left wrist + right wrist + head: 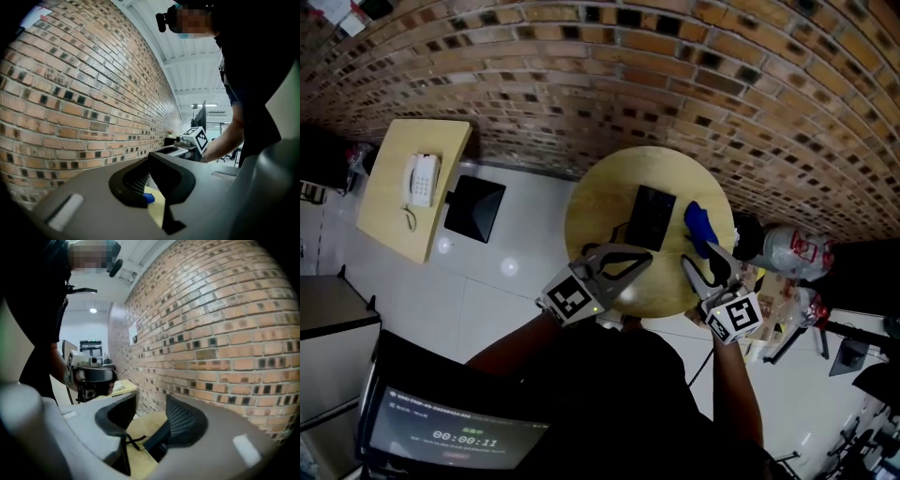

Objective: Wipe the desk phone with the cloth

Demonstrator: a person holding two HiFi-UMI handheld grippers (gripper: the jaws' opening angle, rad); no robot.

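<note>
Brick wall is filling the whole background, and right up against it the round wooden desk is sitting under the head camera. On that desk the black desk phone is lying flat near the middle, and just beside it, on its right, the blue cloth is lying bunched up, with nobody gripping it. The left gripper is hovering over the near edge of the desk, pointing at the phone's near corner, its jaws pressed together at the tips and pinching nothing; through the hollow behind those tips its own camera is catching a sliver of cloth and yellow desk. The right gripper is hanging just short of the cloth with its jaws standing spread, and its view is showing bare desk, a thin black cord and the phone's dark edge in the gap, the pads pressing on none of it. Off to the right of the desk, a clear plastic container with red print is lying on its side; what it is holding I cannot tell. Far left, a second, square table is carrying a white phone.
</note>
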